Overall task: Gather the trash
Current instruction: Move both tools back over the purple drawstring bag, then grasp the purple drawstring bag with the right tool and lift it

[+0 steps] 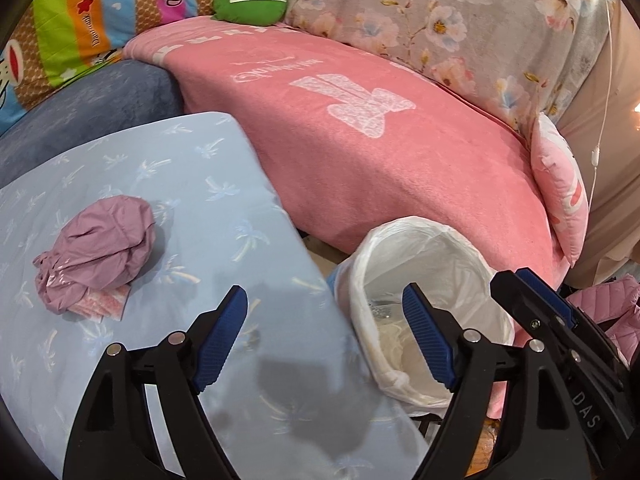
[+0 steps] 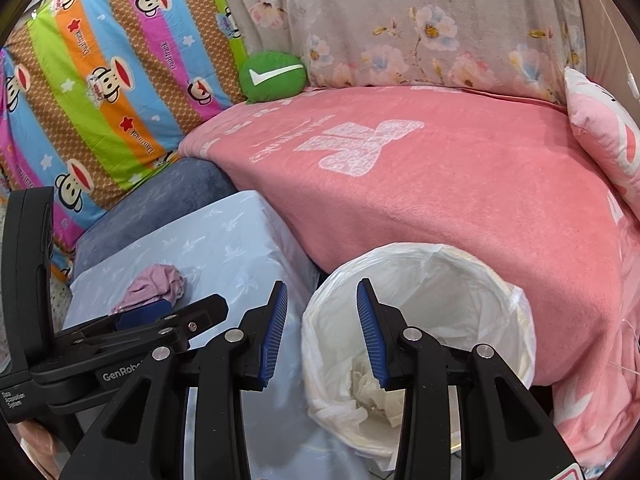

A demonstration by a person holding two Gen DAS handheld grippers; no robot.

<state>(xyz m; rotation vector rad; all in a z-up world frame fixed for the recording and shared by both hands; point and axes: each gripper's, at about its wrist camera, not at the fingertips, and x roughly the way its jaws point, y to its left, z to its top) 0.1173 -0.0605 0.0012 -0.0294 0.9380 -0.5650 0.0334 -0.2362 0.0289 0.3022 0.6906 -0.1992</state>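
Hovering over the pale blue palm-print cloth (image 1: 168, 208), my left gripper (image 1: 326, 338) has its 2 blue-padded jaws spread wide with nothing between them. On that cloth, ahead and to the left of my left jaws, lies the trash: a crumpled mauve plastic bag (image 1: 100, 248) resting partly on a small pink-and-white wrapper (image 1: 108, 306), both well apart from my pads. My right gripper (image 2: 322, 332) hangs just beside the left one, over the near rim of the white-lined waste bin (image 2: 516, 320); its jaws stand partly apart and pinch nothing. Inside the bin sits some crumpled whitish paper (image 2: 368, 392) (I cannot tell what else is under it). The bin stands between the cloth-covered surface and a pink blanket (image 1: 400, 184) draped over the seat behind it. Farther back are a round green cushion with a white tick (image 2: 274, 76), a striped monkey-print cover (image 2: 100, 80), and a grey floral sheet (image 2: 420, 28). From the right wrist view the mauve bag shows just past my left gripper's black body.
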